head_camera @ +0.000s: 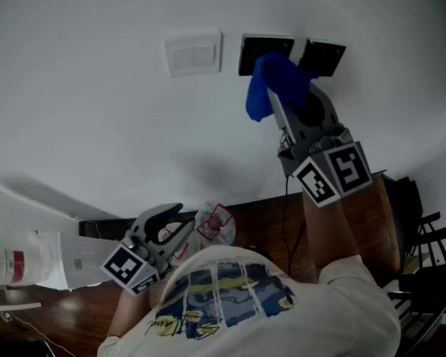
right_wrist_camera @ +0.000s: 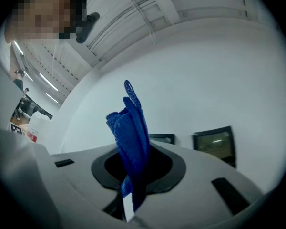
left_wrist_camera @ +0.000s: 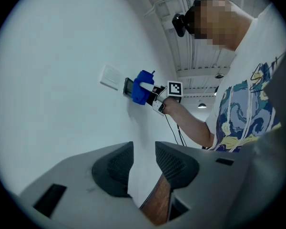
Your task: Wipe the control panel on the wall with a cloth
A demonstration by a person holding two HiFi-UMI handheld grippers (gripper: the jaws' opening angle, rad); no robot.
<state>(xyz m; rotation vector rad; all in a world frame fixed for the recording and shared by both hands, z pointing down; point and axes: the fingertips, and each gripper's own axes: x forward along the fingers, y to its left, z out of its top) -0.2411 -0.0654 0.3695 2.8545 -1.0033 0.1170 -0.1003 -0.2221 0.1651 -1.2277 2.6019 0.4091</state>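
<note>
Cloth [head_camera: 271,84], blue, bunched: your right gripper [head_camera: 293,114] is clamping it, holding it up at left control panel [head_camera: 250,53] on wall [head_camera: 97,125]. Your left gripper [left_wrist_camera: 142,163] is hanging low, jaws apart, gripping nothing.

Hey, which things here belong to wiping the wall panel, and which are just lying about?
In the job: blue cloth; right claw, shut on it; black wall panel by the cloth; second black panel beside it, maybe.

Lying about: white switch plate; white bottle; left claw, open and empty.
</note>
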